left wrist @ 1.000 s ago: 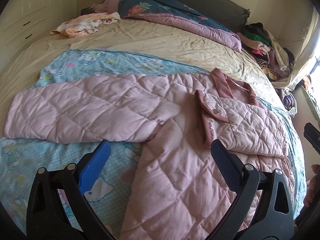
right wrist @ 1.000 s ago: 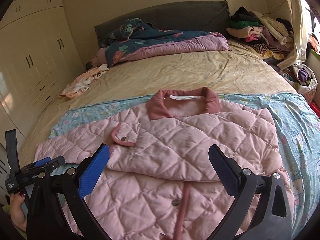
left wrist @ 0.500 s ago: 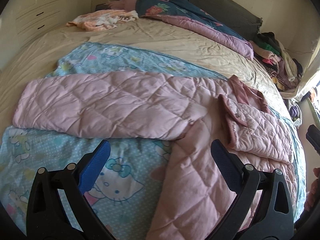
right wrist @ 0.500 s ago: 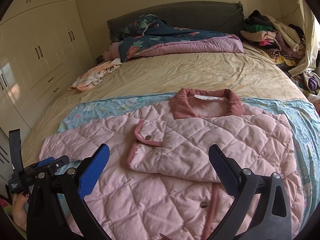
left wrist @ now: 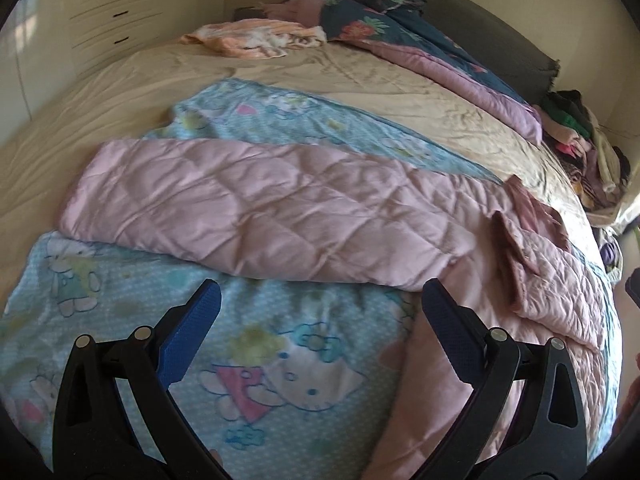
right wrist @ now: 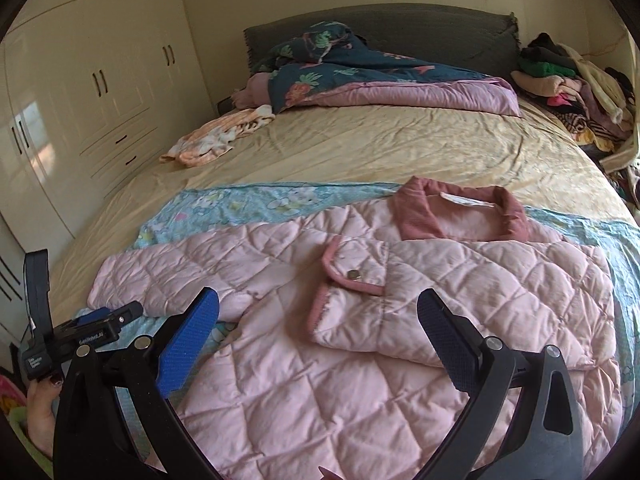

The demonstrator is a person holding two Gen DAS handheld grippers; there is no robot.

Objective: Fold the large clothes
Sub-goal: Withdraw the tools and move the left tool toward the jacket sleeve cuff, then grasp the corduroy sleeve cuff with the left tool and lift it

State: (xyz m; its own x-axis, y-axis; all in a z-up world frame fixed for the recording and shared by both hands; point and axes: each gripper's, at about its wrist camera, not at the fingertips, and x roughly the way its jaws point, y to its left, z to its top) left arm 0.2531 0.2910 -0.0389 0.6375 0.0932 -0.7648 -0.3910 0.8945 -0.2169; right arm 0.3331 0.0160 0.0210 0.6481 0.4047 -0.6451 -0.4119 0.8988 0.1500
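Pink quilted jacket [right wrist: 400,320], collar tag perhaps right-view only, both hand-held grippers [left wrist: 320,312] [right wrist: 318,316] wide open, empty

Pink quilted jacket [right wrist: 360,360] flat on bed [right wrist: 380,148], right gripper [right wrist: 318,316] above it.

Jaws wide apart, holding nothing. One sleeve [right wrist: 460,296] folded across the chest, other sleeve [right wrist: 192,268] stretched out left. Dark pink collar [right wrist: 460,212] toward headboard. Blue cartoon sheet [right wrist: 248,204] beneath. Left gripper [right wrist: 80,328] at lower left, hand [right wrist: 40,404] on it; its fingers can't be made out.
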